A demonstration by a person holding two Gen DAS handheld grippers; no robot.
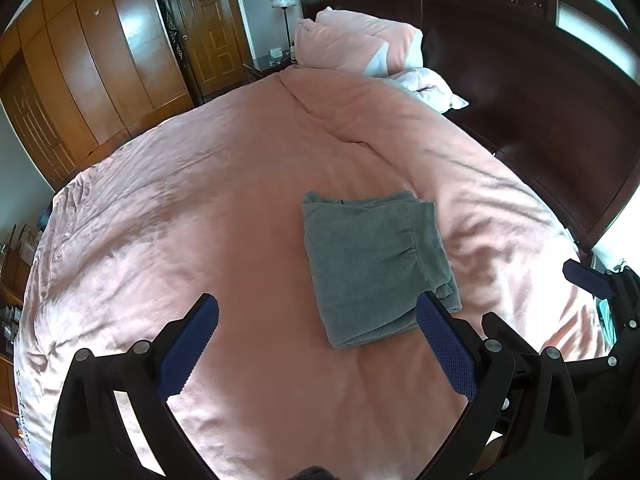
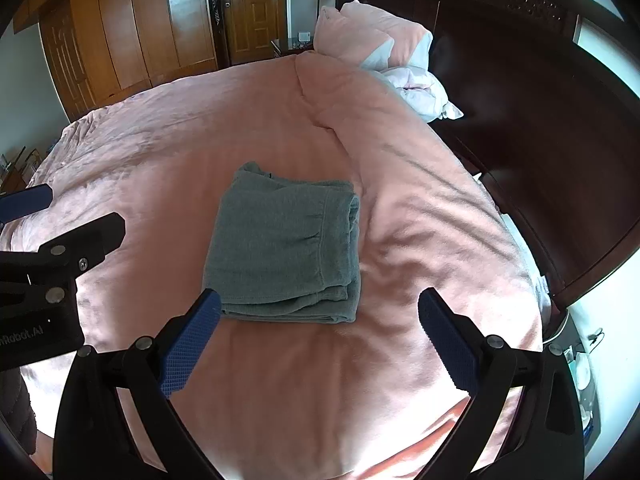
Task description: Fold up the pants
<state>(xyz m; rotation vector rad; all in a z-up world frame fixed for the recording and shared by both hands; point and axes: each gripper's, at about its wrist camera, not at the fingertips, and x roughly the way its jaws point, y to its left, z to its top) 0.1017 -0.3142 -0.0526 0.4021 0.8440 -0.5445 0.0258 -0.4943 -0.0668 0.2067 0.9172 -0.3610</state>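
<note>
- Pants: grey, folded into a compact rectangle, lying mid-bed on the pink duvet, well short of the pillows.
- L gripper: fingers spread, empty, just near side of pants.
- R gripper: fingers spread wide, nothing held, also near side of pants.
- Handling, est.: soft knit, light, floppy; stacked layers prob. slide apart if lifted by one edge.
- Best hold: pinch all layers at near folded edge, both corners; elastic waistband side is thicker.
- Fold looks done.
</note>
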